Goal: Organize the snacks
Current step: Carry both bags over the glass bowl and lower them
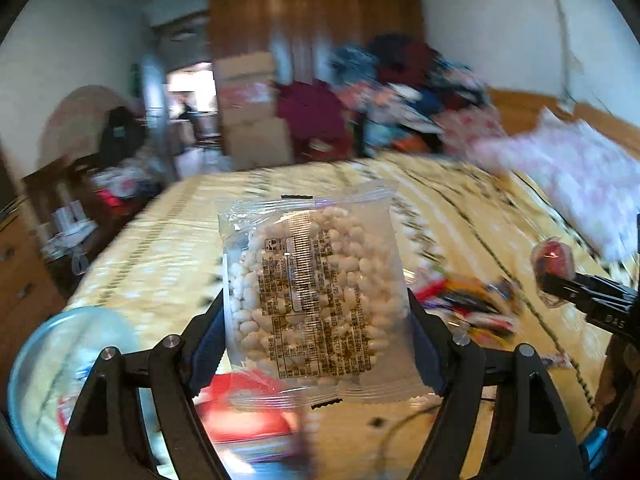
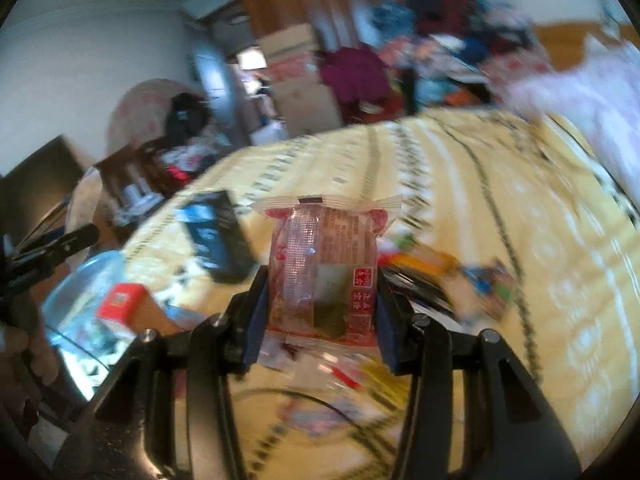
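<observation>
Both grippers hold snacks above the bed (image 1: pixel 168 248).
Left gripper (image 1: pixel 316 312) jaws clamp a clear puffed-grain packet (image 1: pixel 312 288); right gripper (image 2: pixel 322 300) jaws clamp a red packet (image 2: pixel 324 272). Glass bowl (image 1: pixel 48 360) sits lower left.

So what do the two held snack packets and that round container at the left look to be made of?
Packet of white pieces in the left claw: clear glossy plastic film, contents showing through, crimped ends. Red-printed packet in the right claw: similar thin film, shiny and partly see-through. Round container: transparent with bright glare, so glass or hard plastic; blur leaves that open.
</observation>
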Action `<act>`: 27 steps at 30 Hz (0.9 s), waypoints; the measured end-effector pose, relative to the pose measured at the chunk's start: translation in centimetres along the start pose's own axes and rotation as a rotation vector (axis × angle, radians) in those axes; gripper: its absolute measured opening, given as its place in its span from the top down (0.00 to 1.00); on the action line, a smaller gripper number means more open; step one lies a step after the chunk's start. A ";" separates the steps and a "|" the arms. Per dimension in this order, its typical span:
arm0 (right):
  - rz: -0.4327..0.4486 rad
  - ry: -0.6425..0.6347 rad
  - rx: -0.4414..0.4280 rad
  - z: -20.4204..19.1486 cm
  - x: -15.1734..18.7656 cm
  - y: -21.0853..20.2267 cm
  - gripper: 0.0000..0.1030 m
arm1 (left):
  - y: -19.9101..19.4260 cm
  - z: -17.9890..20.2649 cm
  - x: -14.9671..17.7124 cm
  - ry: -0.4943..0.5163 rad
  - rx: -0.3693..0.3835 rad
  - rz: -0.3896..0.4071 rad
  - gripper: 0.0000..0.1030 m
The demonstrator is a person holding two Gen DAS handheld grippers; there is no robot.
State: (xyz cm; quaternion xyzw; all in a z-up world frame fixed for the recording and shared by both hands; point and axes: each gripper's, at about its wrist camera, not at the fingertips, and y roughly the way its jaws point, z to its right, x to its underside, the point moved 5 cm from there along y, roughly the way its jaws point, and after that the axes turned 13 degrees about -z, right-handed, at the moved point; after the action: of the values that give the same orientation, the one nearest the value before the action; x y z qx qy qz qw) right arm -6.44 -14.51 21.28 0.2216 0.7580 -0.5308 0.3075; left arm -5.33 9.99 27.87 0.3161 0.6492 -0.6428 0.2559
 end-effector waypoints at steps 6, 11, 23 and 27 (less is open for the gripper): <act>-0.006 -0.165 -0.173 -11.1 -5.1 2.1 0.54 | -4.2 -13.1 1.0 -0.156 -0.131 0.021 0.22; -0.041 -0.310 -0.306 -21.4 -8.3 4.6 0.54 | -6.9 -23.5 2.4 -0.266 -0.227 0.022 0.22; -0.284 -0.485 -0.459 -38.8 -7.8 14.6 0.54 | -5.1 -38.2 6.4 -0.436 -0.275 -0.078 0.22; -0.337 -0.504 -0.455 -41.0 -7.4 16.2 0.54 | -2.8 -40.0 7.1 -0.464 -0.271 -0.124 0.22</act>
State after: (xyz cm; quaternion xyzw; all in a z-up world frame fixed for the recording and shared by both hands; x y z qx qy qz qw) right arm 0.12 29.52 25.77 -0.1174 0.7830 -0.4298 0.4341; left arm -9.22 50.50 26.18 0.0832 0.6713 -0.6198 0.3979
